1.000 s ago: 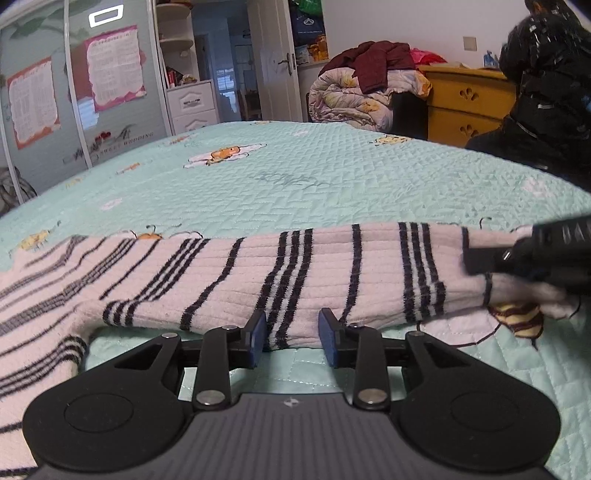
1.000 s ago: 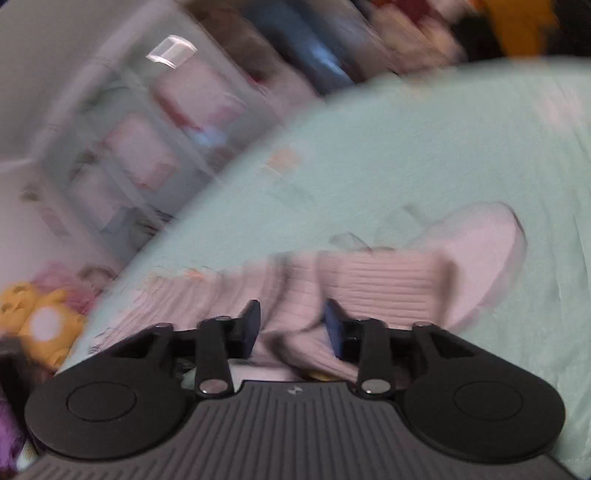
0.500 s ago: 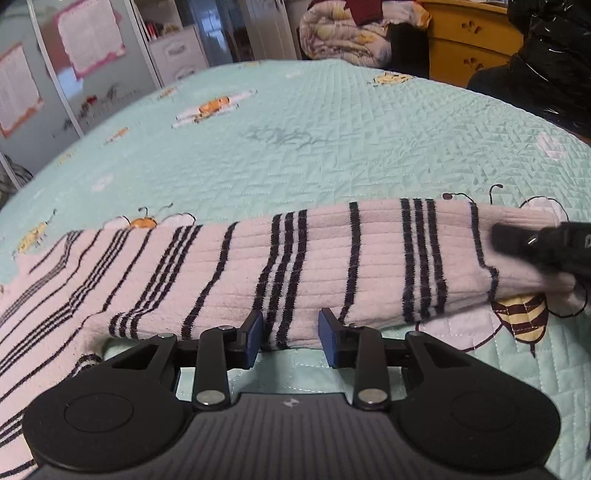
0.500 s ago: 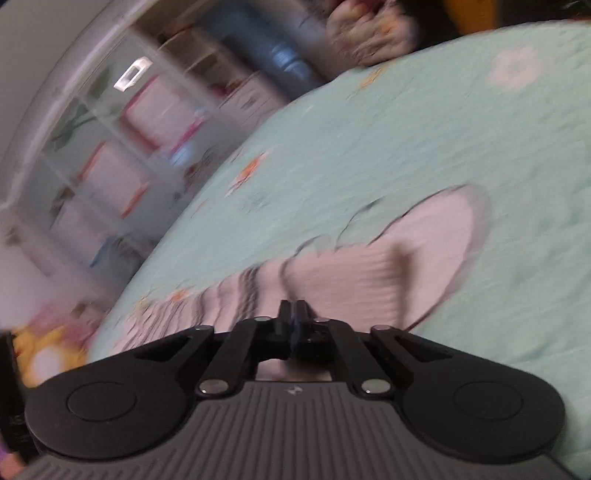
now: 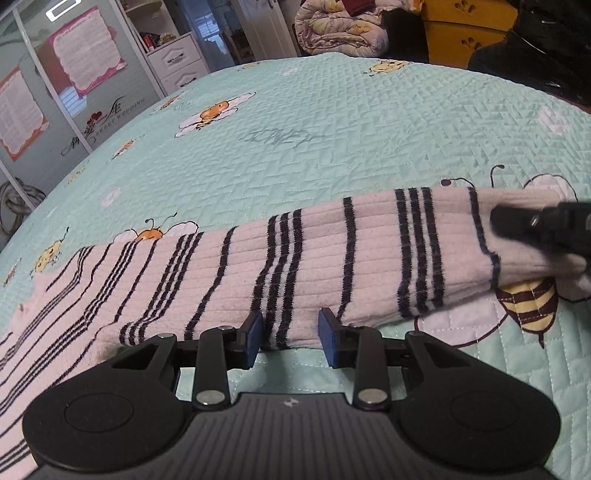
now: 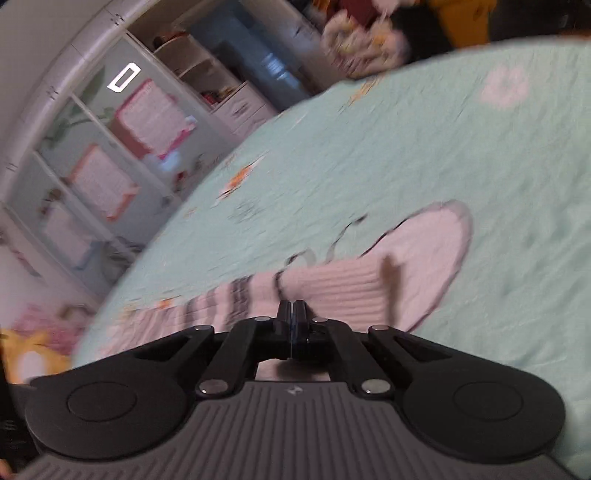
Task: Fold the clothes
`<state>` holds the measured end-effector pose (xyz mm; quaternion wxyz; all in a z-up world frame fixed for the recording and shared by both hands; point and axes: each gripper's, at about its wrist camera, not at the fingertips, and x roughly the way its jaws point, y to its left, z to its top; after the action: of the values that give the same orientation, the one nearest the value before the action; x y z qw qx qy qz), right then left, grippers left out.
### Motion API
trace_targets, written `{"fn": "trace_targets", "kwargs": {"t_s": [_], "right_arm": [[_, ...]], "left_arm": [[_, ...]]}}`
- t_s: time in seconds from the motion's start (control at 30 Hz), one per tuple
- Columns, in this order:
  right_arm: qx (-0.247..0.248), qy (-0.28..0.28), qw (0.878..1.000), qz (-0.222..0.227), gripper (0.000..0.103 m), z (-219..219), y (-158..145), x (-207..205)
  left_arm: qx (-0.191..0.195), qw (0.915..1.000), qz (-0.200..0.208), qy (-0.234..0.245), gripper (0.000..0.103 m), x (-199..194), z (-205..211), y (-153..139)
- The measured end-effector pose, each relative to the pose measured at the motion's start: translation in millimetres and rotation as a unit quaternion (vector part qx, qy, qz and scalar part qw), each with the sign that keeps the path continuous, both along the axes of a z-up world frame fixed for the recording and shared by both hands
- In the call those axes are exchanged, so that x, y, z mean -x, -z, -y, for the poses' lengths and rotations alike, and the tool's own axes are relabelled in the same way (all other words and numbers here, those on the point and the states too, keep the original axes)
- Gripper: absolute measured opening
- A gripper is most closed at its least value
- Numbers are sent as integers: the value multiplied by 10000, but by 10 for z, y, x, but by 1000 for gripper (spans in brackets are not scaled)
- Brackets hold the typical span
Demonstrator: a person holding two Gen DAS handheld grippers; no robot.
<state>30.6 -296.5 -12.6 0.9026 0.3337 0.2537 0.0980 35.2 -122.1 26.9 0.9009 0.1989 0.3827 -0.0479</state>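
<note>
A white sweater with black stripes lies on the mint quilted bedspread (image 5: 332, 129). Its long sleeve (image 5: 332, 258) stretches across the left wrist view. My left gripper (image 5: 291, 330) is open at the sleeve's near edge; the cloth reaches in between its blue pads (image 5: 255, 328), which do not press it. At the right edge, my right gripper (image 5: 517, 221) sits on the cuff end. The blurred right wrist view shows that gripper (image 6: 292, 314) shut, with the cuff of the sleeve (image 6: 332, 288) bunched at its tips. The sweater's body runs off the lower left.
Beyond the bed stand a wardrobe with pink posters (image 5: 74, 74), white drawers (image 5: 177, 62), a heap of bedding (image 5: 340, 26) and a yellow dresser (image 5: 469, 33). A person's dark jacket (image 5: 546, 44) is at the far right. A yellow plush toy (image 6: 26, 354) lies left.
My right gripper went from open around the cuff to shut on it. The left gripper rose a little and tipped downward, its fingers still open at the sleeve's edge.
</note>
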Motion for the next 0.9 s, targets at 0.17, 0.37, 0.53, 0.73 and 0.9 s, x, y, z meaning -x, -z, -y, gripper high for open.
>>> {"fn": "trace_targets", "kwargs": {"t_s": [0.17, 0.37, 0.53, 0.73, 0.9], "right_arm": [[-402, 79, 9966, 719, 30, 78, -66, 115], [-261, -352, 9990, -120, 1, 128, 81, -75], [-70, -10, 9992, 385, 20, 110, -59, -9], [-187, -152, 9977, 631, 44, 195, -60, 38], [94, -123, 9998, 116, 38, 193, 28, 105]], "left_arm": [[-65, 10000, -44, -47, 35, -13, 31, -8], [-188, 9998, -36, 27, 35, 8, 60, -2], [-173, 9998, -67, 52, 35, -7, 53, -9], [-190, 9997, -85, 115, 35, -37, 56, -2], [-189, 9997, -88, 144, 35, -41, 53, -1]]}}
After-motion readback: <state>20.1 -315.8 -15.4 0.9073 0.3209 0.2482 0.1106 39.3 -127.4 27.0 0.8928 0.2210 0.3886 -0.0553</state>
